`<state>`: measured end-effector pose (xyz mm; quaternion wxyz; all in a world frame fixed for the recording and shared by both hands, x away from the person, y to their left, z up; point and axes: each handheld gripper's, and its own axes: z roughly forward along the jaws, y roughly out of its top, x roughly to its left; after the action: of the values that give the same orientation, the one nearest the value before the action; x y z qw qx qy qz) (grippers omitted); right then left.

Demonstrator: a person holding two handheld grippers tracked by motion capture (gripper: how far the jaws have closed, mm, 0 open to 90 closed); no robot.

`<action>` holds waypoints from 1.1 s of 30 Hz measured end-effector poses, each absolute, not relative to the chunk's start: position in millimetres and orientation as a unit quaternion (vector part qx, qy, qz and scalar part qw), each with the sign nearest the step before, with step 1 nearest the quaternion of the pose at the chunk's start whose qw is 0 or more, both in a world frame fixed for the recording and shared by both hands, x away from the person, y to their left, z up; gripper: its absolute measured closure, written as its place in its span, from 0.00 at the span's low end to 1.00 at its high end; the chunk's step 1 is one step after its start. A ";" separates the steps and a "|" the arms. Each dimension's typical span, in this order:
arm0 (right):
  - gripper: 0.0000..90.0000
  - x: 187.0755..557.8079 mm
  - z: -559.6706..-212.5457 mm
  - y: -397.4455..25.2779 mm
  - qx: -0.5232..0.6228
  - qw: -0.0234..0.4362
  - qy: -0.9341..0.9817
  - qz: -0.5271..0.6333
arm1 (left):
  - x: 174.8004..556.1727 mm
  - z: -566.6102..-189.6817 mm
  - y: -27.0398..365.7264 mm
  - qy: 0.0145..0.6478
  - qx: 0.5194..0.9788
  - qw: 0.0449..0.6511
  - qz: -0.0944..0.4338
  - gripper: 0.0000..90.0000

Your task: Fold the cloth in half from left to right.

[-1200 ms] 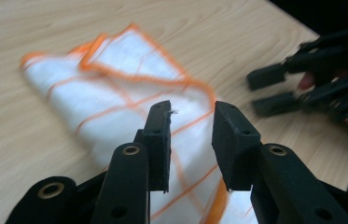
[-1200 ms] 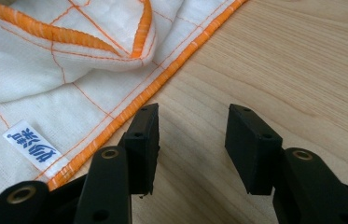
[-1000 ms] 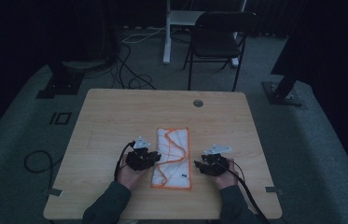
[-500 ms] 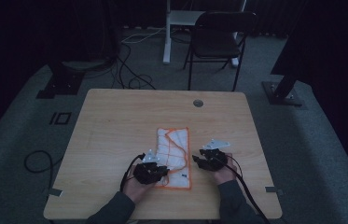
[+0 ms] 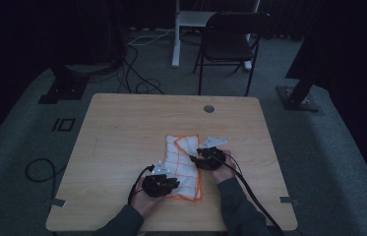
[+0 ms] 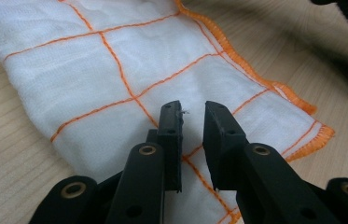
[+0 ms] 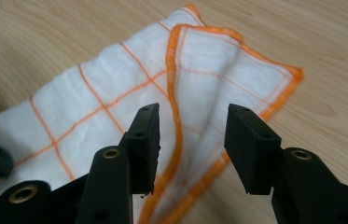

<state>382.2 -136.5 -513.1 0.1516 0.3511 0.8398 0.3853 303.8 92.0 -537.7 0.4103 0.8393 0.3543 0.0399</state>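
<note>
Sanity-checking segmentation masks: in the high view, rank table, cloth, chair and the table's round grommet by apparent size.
1. table
2. chair, though it stands farther from the camera, so its true size is unsure
3. cloth, partly covered by both grippers
4. grommet

Tabletop [image 5: 122,132] bare around the cloth [image 5: 183,164]: far half and left side open for passage. Left tongs [image 5: 167,183] and right tongs [image 5: 201,158] crowd the cloth's near and right edges.
</note>
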 end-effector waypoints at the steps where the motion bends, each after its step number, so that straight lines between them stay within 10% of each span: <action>1: 0.61 384.7 -514.2 -134.2 0.350 0.150 0.841 0.384 | 304.3 -537.7 92.4 0.354 0.840 0.410 0.042 0.86; 10: 0.64 407.7 -522.6 -117.7 0.330 0.170 0.858 0.355 | 307.7 -535.3 99.1 0.368 0.830 0.415 0.057 0.85; 16: 0.97 423.1 -514.1 -126.0 0.335 0.176 0.860 0.344 | 310.7 -533.9 102.8 0.375 0.825 0.418 0.070 0.85; 33: 0.78 446.1 -517.5 -148.4 0.406 0.177 0.835 0.327 | 322.3 -529.1 115.9 0.391 0.815 0.417 0.093 0.84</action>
<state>446.1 -148.4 -517.5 0.1766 0.4058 0.8349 0.3272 322.3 115.9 -529.1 0.4167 0.8153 0.3912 0.0931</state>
